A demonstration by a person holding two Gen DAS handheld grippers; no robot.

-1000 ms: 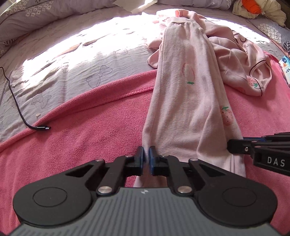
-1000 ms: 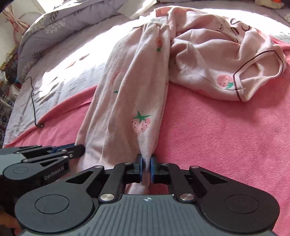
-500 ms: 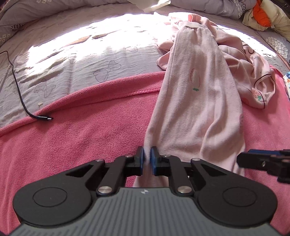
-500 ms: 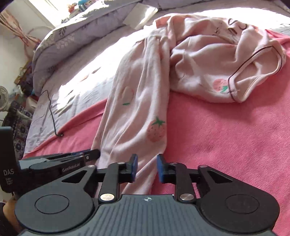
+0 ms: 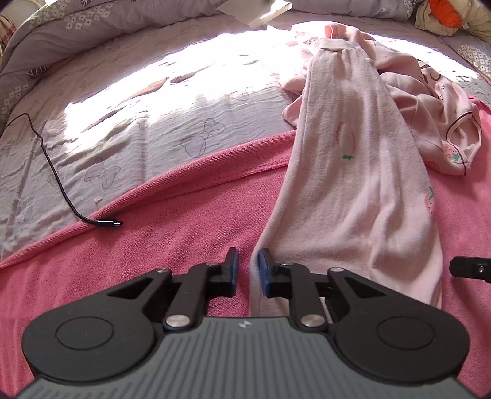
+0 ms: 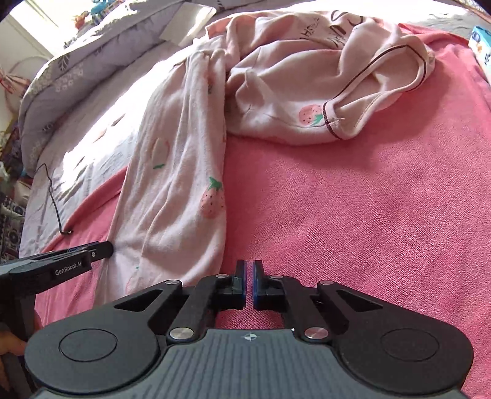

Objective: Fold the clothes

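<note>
Left gripper (image 5: 248, 270) at bottom centre of left view, jaws just been opening, now a narrow gap; edge of pale pink trouser leg (image 5: 353, 190) between the pads, against the right pad, left pad clear of the cloth, so not clamped. Right gripper (image 6: 249, 284) at bottom centre of right view, jaws just been closing, now almost shut with only a slit; nothing between them, just pink towel (image 6: 353, 230) underneath. Right gripper just beside the hem of the trouser leg (image 6: 172, 196), not touching, cloth off to its left in frame. Left gripper's arm (image 6: 61, 264) at lower left of right view, tip at the leg's left edge. Right gripper's tip (image 5: 469, 268) at right edge of left view, beside the hem.

Trouser leg lying flat and long on the towel, from bottom centre up to upper centre of both views, strawberry print (image 6: 211, 199) near its right edge. Upper part crossing off the towel onto grey bedsheet (image 5: 138, 122). Further up and right, crumpled pink top (image 6: 337, 89) with dark-trimmed neckline, touching the trousers' upper end. Black cable (image 5: 58, 181) at left, plug end on the towel's edge. Grey flowered pillows (image 5: 92, 27) along the top. Orange and beige clothes (image 5: 445, 15) in top right corner of left view.
</note>
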